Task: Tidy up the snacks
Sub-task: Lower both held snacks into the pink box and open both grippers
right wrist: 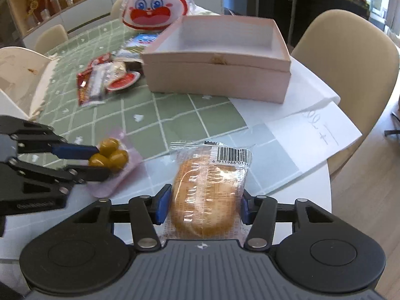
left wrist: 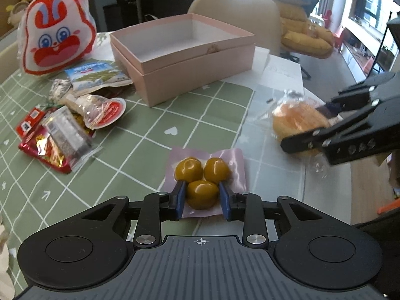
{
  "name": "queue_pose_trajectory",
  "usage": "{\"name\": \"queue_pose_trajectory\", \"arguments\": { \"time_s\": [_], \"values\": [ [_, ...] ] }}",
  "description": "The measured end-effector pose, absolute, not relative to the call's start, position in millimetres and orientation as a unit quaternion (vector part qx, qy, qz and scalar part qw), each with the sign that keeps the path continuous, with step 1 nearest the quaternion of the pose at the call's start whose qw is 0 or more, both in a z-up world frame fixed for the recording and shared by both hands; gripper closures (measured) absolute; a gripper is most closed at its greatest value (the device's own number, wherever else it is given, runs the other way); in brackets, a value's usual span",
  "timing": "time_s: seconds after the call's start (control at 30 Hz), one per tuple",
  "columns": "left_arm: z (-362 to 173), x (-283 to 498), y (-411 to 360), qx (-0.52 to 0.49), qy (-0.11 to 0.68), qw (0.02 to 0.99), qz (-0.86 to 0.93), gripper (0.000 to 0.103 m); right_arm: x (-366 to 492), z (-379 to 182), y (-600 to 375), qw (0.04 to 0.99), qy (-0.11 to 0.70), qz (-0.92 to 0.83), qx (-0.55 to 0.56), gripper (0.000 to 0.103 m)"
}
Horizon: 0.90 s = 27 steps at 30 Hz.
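Note:
A lilac packet with three glossy brown balls [left wrist: 191, 168] lies on the green checked cloth. My left gripper [left wrist: 202, 190] has its blue pads pressed on both sides of the nearest ball; in the right wrist view the left gripper [right wrist: 102, 161] shows around the same packet [right wrist: 110, 147]. A bun in a clear wrapper [right wrist: 205, 190] lies on the table's white part, and my right gripper [right wrist: 205, 196] is shut on its sides. The left wrist view shows that bun [left wrist: 295, 122] between the right gripper's [left wrist: 303, 126] black fingers. An open, empty pink box [left wrist: 200, 67] [right wrist: 217, 80] stands behind both.
A rabbit-faced bag [left wrist: 57, 32] stands at the far left, with a pile of several snack packets [left wrist: 62, 135] in front of it. A sheet of paper [right wrist: 312, 135] lies near the round table's right edge. Beige chairs [right wrist: 350, 75] stand around the table.

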<state>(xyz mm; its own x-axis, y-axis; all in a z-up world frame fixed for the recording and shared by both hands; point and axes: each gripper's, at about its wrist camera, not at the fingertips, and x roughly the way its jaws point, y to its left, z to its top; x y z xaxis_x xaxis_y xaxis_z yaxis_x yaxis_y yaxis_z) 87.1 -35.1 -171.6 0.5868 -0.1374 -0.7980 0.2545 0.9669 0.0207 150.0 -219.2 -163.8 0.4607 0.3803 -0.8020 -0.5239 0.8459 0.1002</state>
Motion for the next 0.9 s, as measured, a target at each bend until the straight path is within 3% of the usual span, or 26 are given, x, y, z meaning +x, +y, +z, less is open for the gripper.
{"name": "queue_pose_trajectory", "arguments": {
  "time_s": [0.13,0.27,0.5,0.7,0.73,0.8,0.9],
  "values": [
    [-154,72,-36,0.056,0.421,0.899,-0.107,0.070,141,-141,-227,0.853,0.435,0.281,-0.072,0.051],
    [-97,76,-25,0.005,0.351,0.931,-0.099,0.070,148,-100,-241,0.869,0.397,0.289,-0.064,0.051],
    [-29,161,-20,-0.030,0.246,0.967,-0.061,0.070,243,-21,-239,0.904,0.320,0.282,-0.038,0.051],
    [-48,256,-14,-0.095,0.274,0.956,-0.040,0.069,330,-37,-209,0.894,0.342,0.286,-0.044,0.050],
    [-56,276,-7,-0.131,0.299,0.945,-0.034,0.069,335,-47,-206,0.888,0.343,0.303,-0.051,0.048],
    [-77,300,7,-0.185,0.351,0.918,-0.021,0.070,341,-68,-197,0.884,0.353,0.298,-0.081,0.034],
    [-97,310,10,-0.183,0.365,0.913,-0.015,0.070,337,-96,-196,0.877,0.373,0.286,-0.102,0.034]
  ]
}}
